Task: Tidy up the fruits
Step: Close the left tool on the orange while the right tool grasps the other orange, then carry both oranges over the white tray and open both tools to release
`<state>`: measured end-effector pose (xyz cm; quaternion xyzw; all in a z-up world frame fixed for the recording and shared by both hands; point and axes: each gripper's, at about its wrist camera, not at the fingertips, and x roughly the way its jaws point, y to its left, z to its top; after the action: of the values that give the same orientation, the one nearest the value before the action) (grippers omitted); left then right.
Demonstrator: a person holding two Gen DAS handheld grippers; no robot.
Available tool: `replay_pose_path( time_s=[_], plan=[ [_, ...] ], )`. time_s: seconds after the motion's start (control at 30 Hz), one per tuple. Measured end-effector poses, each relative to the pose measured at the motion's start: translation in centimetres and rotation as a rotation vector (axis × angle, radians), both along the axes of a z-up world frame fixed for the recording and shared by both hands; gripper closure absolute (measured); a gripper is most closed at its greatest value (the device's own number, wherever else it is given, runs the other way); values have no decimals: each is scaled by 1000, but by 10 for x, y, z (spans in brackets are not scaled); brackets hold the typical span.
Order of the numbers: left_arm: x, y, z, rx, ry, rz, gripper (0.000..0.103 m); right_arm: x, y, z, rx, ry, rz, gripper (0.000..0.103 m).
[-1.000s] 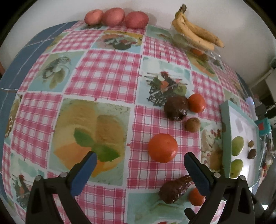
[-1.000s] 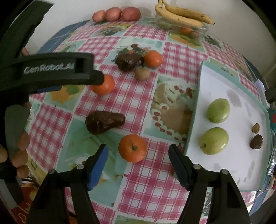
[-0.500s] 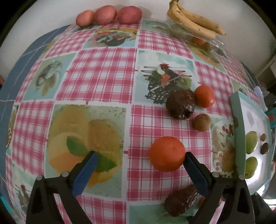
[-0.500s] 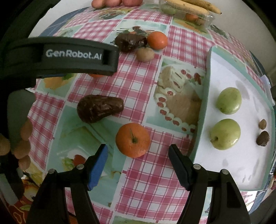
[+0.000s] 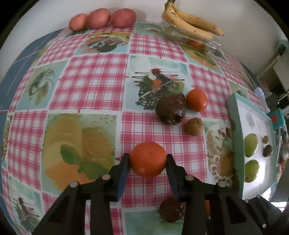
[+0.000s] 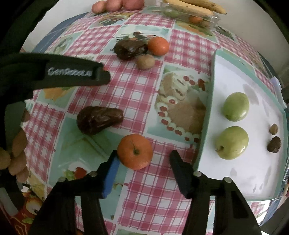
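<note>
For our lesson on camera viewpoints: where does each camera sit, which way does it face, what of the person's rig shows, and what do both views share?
Left wrist: on the left claw, facing steeply down at the tablecloth; its fingers are closing on an orange.
Right wrist: on the right claw, facing down; its jaws are closing around another orange, one pad touching; the left claw's arm and the person's fingers show.
Shared: tray, green apples, bananas.

Hidden partly behind left gripper (image 5: 148, 160): dark fruit (image 5: 171, 209); cut off beside it, bananas (image 6: 196, 7) at top edge.
</note>
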<state>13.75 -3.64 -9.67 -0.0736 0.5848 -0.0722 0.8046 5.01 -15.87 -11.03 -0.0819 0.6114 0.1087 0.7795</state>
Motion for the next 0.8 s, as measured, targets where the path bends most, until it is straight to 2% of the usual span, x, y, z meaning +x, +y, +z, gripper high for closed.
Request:
replay_pose_path(
  time_s=[0.2, 0.33, 0.47, 0.63, 0.8],
  plan=[
    [-1, 7, 0, -29, 11, 31, 62, 4, -6, 3, 10, -9, -18, 65],
    [-6, 22, 3, -45, 15, 73, 62, 6, -10, 6, 20, -7, -24, 66],
    [-10, 32, 13, -58, -14, 112, 62, 6, -17, 15, 45, -26, -43, 66],
    [-17, 45, 36, -98, -84, 148, 62, 8, -33, 37, 79, -99, -93, 66],
    [-22, 50, 52, -119, -135, 172, 62, 10, -65, 60, 74, -195, -210, 66]
  ],
)
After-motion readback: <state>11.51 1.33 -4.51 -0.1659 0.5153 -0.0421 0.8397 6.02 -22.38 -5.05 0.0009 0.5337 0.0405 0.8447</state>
